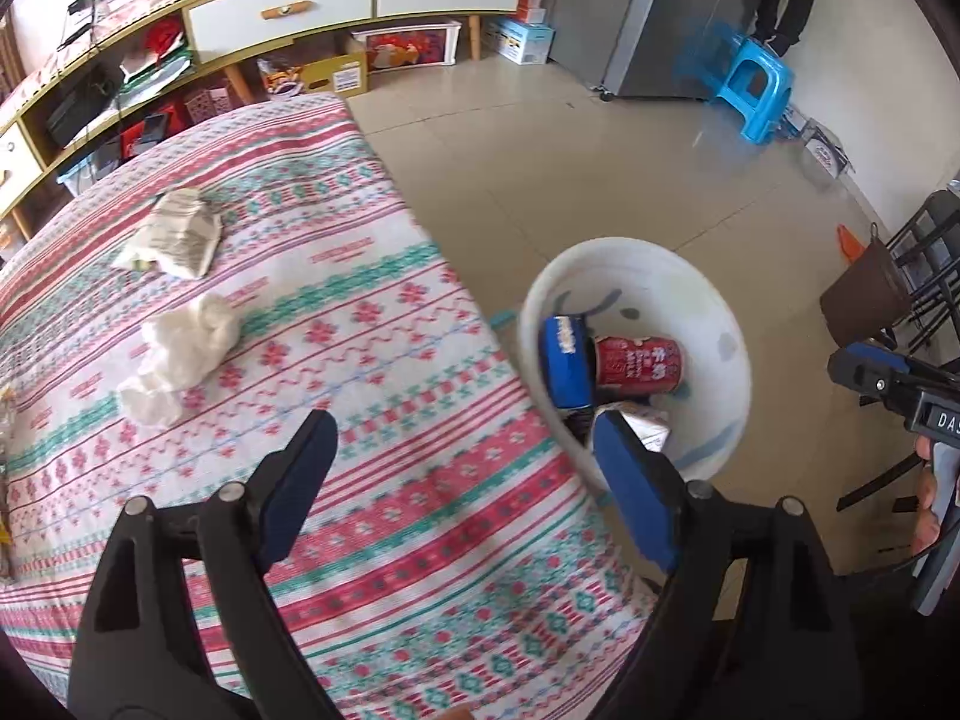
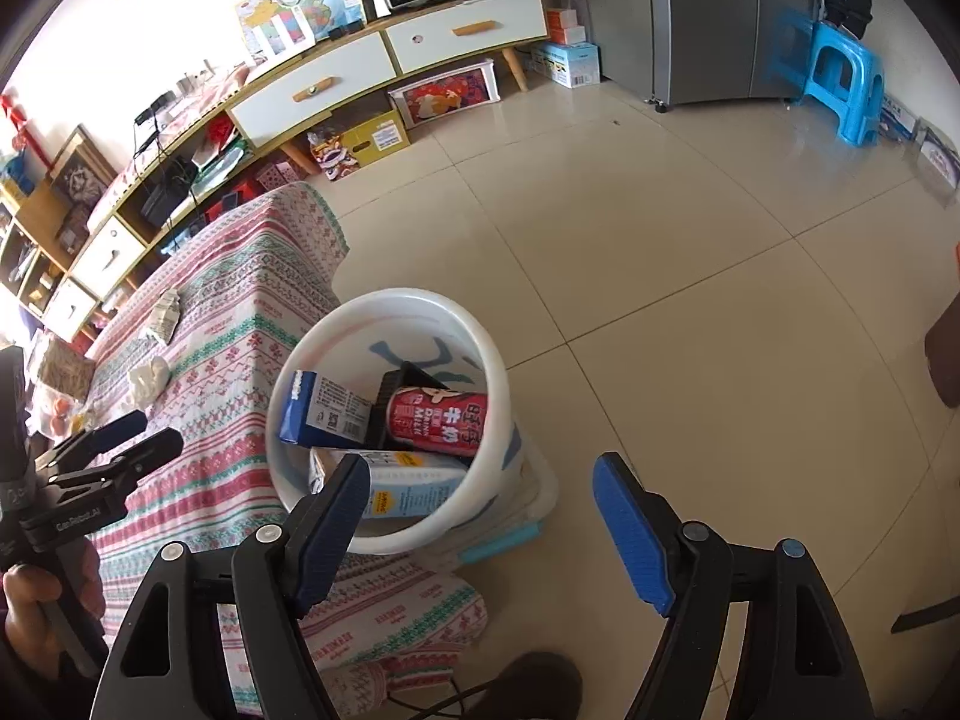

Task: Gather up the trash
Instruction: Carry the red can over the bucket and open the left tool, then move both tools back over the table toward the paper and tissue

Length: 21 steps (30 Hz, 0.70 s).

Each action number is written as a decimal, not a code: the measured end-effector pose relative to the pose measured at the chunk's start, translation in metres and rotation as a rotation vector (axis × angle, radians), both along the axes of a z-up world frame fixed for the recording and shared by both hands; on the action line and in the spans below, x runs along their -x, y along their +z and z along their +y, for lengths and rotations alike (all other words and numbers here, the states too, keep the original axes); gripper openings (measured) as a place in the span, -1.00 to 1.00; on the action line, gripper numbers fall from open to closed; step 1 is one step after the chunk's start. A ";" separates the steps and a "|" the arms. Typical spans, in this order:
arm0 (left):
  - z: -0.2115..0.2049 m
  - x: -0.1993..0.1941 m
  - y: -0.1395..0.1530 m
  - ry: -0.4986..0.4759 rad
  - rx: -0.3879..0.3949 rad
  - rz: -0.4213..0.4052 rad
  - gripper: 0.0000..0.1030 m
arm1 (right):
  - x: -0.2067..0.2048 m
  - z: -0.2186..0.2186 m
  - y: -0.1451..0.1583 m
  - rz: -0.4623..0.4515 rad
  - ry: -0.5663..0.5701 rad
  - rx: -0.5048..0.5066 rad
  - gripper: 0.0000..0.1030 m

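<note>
A white bin (image 1: 729,324) stands on the floor beside the table; it also shows in the right wrist view (image 2: 498,372). It holds a red can (image 2: 438,417), a blue carton (image 2: 327,408) and a white carton (image 2: 414,489). On the patterned tablecloth (image 1: 372,480) lie a crumpled white tissue (image 1: 180,354) and a crumpled printed wrapper (image 1: 177,234). My left gripper (image 1: 468,438) is open and empty over the table's right edge. My right gripper (image 2: 480,480) is open and empty above the bin's near rim.
A low cabinet (image 2: 360,78) with white drawers runs along the far wall. A blue stool (image 2: 843,84) and a grey fridge (image 2: 708,18) stand at the back right. A dark chair and a brown basket (image 1: 864,294) are right of the bin. Tiled floor (image 2: 690,270) surrounds it.
</note>
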<state>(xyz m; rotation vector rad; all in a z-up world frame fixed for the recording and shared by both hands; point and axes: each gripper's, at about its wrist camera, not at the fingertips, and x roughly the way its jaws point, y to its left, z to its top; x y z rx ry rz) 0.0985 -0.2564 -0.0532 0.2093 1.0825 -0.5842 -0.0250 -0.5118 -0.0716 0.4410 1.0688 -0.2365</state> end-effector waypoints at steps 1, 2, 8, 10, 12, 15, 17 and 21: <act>0.006 -0.001 0.001 0.009 -0.005 -0.003 0.70 | -0.003 0.003 0.000 -0.001 0.003 0.002 0.52; 0.012 -0.002 0.002 0.017 -0.008 -0.005 0.71 | -0.006 0.007 0.001 -0.002 0.009 0.003 0.53; 0.053 -0.010 0.007 0.077 -0.019 -0.015 0.80 | -0.023 0.031 0.006 -0.004 0.048 0.022 0.53; 0.069 -0.014 0.007 0.098 -0.020 -0.009 0.82 | -0.031 0.041 0.007 -0.003 0.065 0.026 0.54; 0.084 -0.017 0.008 0.119 -0.020 -0.003 0.84 | -0.036 0.051 0.009 -0.003 0.081 0.031 0.55; 0.108 -0.022 0.010 0.161 -0.035 0.002 0.93 | -0.048 0.067 0.011 0.000 0.109 0.040 0.57; 0.124 -0.027 0.011 0.190 -0.038 0.002 0.93 | -0.056 0.080 0.012 0.000 0.130 0.045 0.60; 0.160 -0.034 0.015 0.248 -0.048 -0.012 0.94 | -0.073 0.108 0.012 0.007 0.177 0.058 0.62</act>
